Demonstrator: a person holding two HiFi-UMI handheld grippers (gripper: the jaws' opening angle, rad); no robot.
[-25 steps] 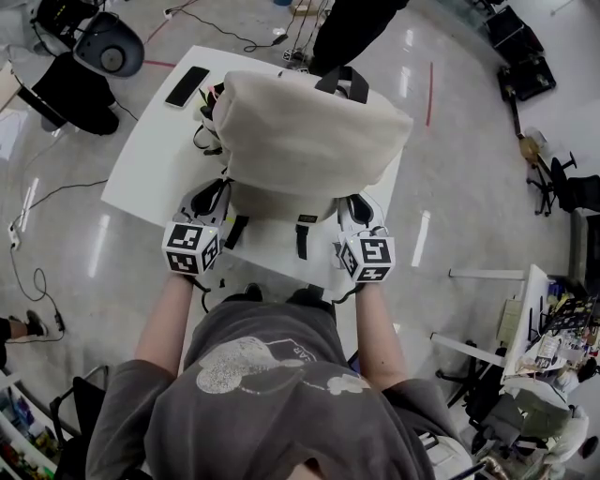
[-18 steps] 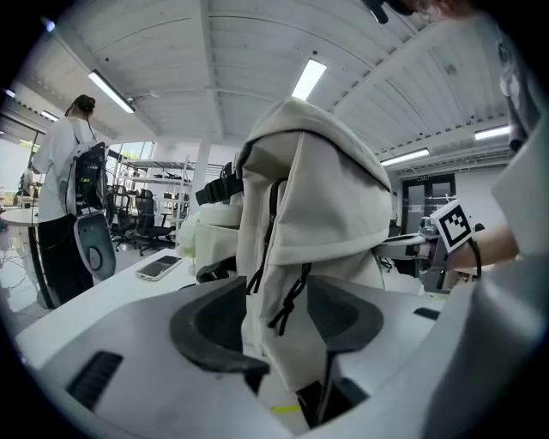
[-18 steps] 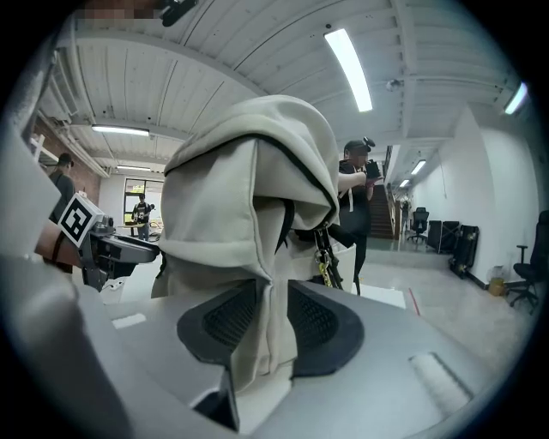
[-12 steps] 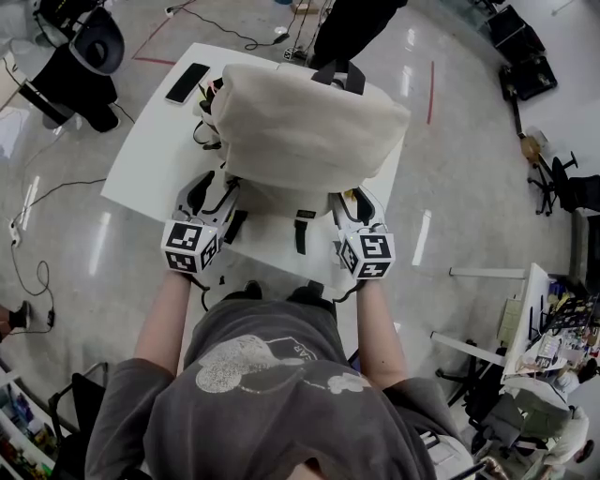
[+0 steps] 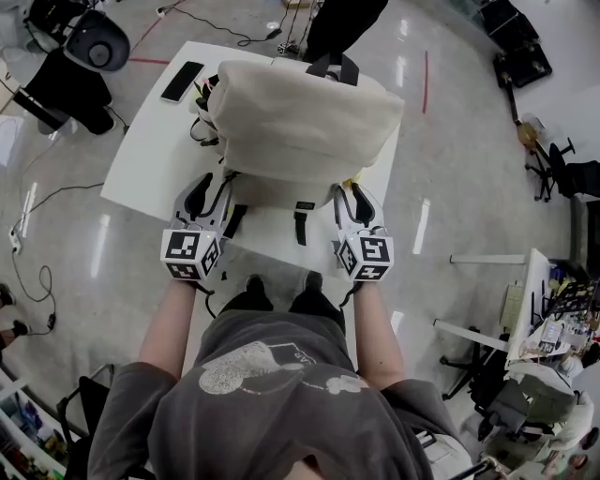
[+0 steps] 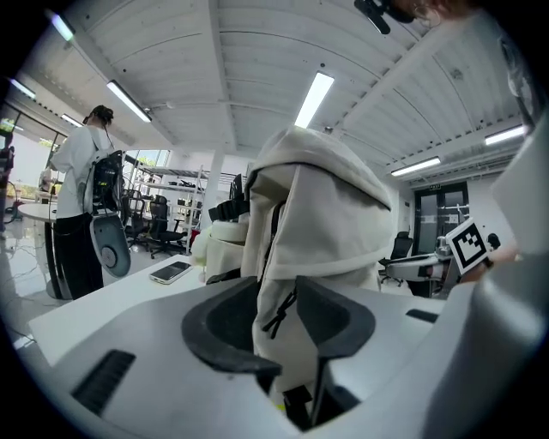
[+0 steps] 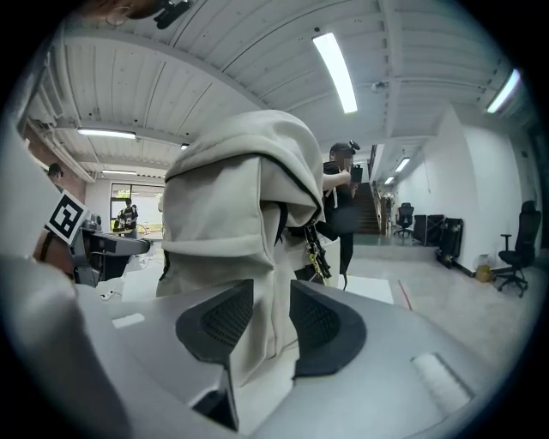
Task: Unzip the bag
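Note:
A cream fabric bag stands on the white table, its black handle at the far end. My left gripper is at the bag's near left corner, my right gripper at its near right corner. In the left gripper view, bag fabric and a black zip-pull cord hang between the jaws of the left gripper, which are closing. In the right gripper view, a fold of the bag runs between the jaws of the right gripper, also closing. Neither pair of pads visibly squeezes the fabric.
A black phone lies at the table's far left corner, with cables and small items beside the bag's left side. Two black straps trail from the bag toward the near edge. A person in dark clothes stands beyond the table.
Both grippers' jaws have spread wider around the bag's near corners than a second ago. The bag sits slightly farther up the view; the hands have barely shifted.

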